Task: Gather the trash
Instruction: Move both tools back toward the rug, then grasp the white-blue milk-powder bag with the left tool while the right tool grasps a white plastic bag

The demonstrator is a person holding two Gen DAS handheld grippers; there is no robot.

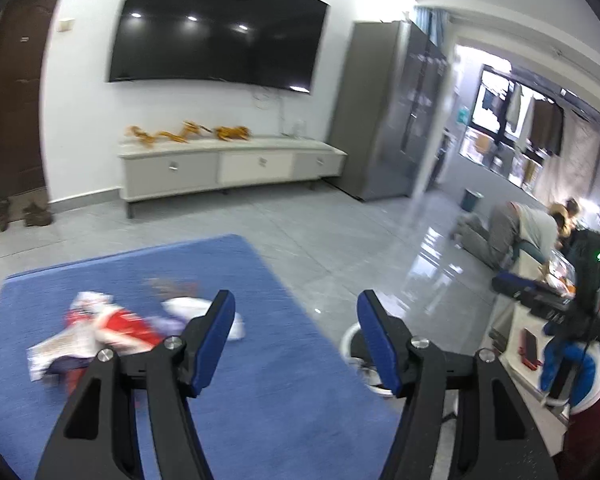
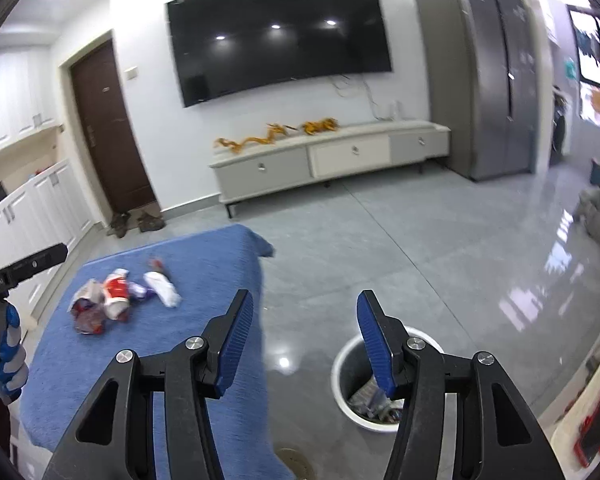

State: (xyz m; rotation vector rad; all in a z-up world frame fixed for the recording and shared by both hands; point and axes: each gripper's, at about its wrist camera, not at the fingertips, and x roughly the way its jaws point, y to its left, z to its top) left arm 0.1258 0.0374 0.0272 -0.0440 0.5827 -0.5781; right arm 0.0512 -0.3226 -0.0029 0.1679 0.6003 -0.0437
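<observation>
A heap of crumpled wrappers (image 2: 108,300), red, white and purple, lies on the blue cloth (image 2: 204,264) covering a low table; the left wrist view shows the same wrappers (image 1: 112,332) blurred. A white waste bin (image 2: 352,356) with trash inside stands on the floor to the right of the table, partly behind a finger. My right gripper (image 2: 305,312) hangs open above the table's right edge and the bin, nothing between its blue pads. My left gripper (image 1: 296,312) is open too and holds nothing, right of the wrappers; the bin's rim (image 1: 350,334) peeks between its fingers.
A wall TV (image 2: 280,36), a low grey cabinet (image 2: 332,160) with orange figures, a brown door (image 2: 108,128) and a grey wardrobe (image 2: 488,76) line the far side. A red phone (image 2: 598,424) lies on a white surface at right. Another person (image 1: 520,232) bends over there.
</observation>
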